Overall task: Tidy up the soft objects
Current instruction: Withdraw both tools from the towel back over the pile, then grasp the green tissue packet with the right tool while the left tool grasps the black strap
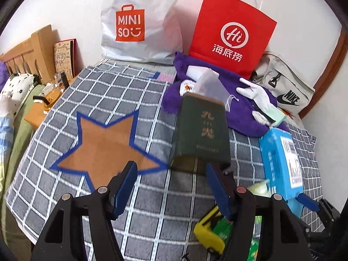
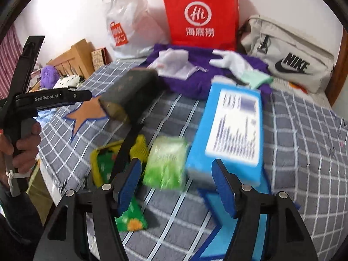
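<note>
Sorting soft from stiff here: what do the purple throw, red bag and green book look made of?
Purple throw: fuzzy fleece or plush, matte nap. Red bag: stiff paper, sharp creases, cord handles. Green book: hard cover, cloth-like and matte, likely board.

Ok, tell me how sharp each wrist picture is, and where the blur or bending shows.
Left wrist view: mostly sharp, the MINISO bag lettering crisp; only the green book is slightly soft; fisheye curves the checked blanket.
Right wrist view: motion-smeared, the blue box label unreadable, the green packet streaked.
</note>
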`<state>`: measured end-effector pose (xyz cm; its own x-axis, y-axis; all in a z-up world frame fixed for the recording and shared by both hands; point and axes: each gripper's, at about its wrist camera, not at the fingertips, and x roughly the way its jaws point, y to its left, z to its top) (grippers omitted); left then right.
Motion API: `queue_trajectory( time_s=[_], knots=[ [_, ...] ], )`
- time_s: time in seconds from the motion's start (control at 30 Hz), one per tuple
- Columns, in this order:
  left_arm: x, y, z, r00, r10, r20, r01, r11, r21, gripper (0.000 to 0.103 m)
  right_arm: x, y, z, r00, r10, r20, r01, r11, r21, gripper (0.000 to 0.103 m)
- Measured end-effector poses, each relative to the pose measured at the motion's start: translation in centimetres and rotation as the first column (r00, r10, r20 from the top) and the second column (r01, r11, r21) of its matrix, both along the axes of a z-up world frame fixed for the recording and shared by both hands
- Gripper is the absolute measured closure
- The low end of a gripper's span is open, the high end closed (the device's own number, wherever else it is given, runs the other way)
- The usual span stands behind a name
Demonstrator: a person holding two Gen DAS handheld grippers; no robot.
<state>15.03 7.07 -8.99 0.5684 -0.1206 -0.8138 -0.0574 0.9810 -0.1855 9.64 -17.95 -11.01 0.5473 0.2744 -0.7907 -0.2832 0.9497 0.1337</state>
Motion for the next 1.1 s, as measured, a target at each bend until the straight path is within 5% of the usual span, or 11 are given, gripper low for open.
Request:
queue_trajectory(
  time_s=[0.57,0.7,0.77,1.1],
  knots=[
    [-3.1,0.8,-2.8,0.999,-0.042,-0.009,0.042,0.999,-0.014,0.038,1.5,2.2,-5.6,0.992,-0.1,-0.073,0.103,0.994,0.04,0.036],
    [-3.0,0.4,-3.2,0.998,-0.064,-0.022,0.064,0.998,-0.016,0.038,1.7,2.5,-5.6,0.991,-0.123,-0.055,0.125,0.991,0.045,0.038],
    [-3.0,0.0,-3.2,0.997,-0.075,-0.026,0.075,0.997,-0.02,0.038,1.7,2.6,-5.7,0.99,-0.133,-0.045,0.134,0.991,0.023,0.051],
    [-4.2,-3.9,-2.0,0.983,-0.181,0.008,0.181,0.982,-0.049,0.038,-1.6,1.8,-3.3,0.998,-0.064,0.011,0.064,0.998,0.008,0.054]
  ],
)
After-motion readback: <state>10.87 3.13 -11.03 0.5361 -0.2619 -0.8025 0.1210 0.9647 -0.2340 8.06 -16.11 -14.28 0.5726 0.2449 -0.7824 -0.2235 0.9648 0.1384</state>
